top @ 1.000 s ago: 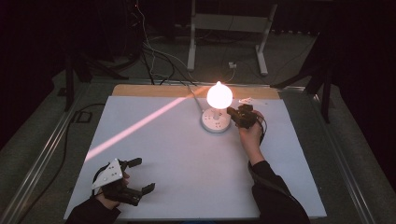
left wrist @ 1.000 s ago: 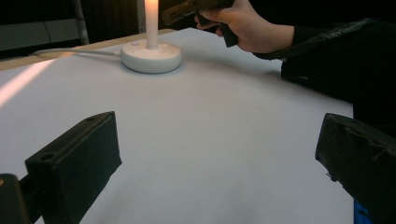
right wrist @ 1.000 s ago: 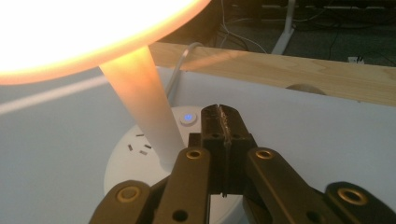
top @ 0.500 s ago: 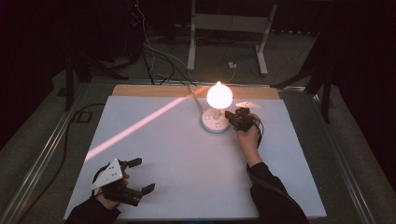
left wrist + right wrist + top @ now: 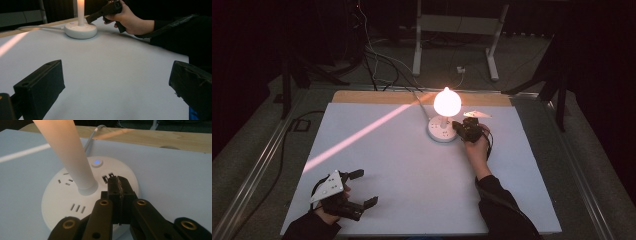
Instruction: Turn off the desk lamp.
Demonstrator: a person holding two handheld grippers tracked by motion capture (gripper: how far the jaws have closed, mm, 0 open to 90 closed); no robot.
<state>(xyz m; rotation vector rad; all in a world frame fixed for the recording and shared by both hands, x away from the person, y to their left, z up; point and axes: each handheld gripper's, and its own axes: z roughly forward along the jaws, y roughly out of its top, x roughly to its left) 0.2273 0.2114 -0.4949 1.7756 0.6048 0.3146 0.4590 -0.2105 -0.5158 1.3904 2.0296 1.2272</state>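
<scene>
A lit bulb lamp (image 5: 447, 101) stands plugged into a round white power strip (image 5: 441, 129) at the back middle of the white table. Its glowing stem (image 5: 67, 152) rises from the strip's centre, beside a blue-lit button (image 5: 96, 162). My right gripper (image 5: 460, 127) is shut with nothing between its jaws, and its tips (image 5: 119, 185) rest over the strip's top (image 5: 60, 202) near the USB slots. That gripper (image 5: 92, 18) also shows in the left gripper view, touching the strip (image 5: 80, 29). My left gripper (image 5: 362, 187) lies open near the table's front left corner, holding nothing.
The strip's white cable (image 5: 419, 102) runs back over a wooden strip (image 5: 377, 97) at the table's far edge. A band of pink light (image 5: 362, 132) crosses the white table top (image 5: 412, 180). Stands and cables (image 5: 377, 55) sit on the dark floor behind.
The right gripper has shifted slightly at the power strip. The left gripper has kept still.
</scene>
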